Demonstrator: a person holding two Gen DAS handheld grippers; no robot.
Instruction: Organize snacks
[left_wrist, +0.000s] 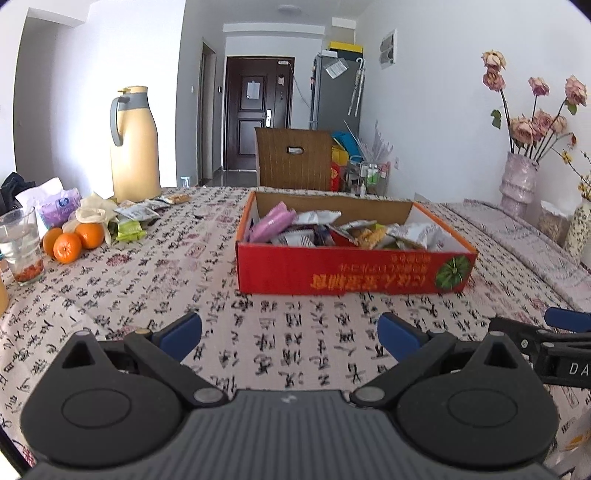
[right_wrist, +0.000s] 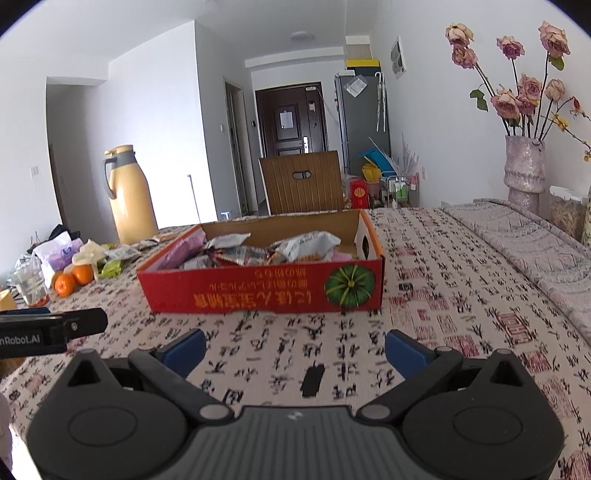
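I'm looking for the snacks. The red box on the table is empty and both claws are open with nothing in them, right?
Not quite: the red box isn't empty. The left wrist view shows it full of snack packets, pink, silver and orange ones. The rest is right: it sits on the table, and the left claw and right claw are both open, holding nothing.

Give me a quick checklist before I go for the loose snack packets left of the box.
1. Left gripper open and empty: ok.
2. Right gripper open and empty: ok.
3. Red box has room: ok, space near its right end.
4. Loose snack packets reachable: cannot tell; they lie far left by the thermos.
5. Path clear: not ok, oranges and a glass sit beside the packets.
6. Packets unbroken: cannot tell, too small.
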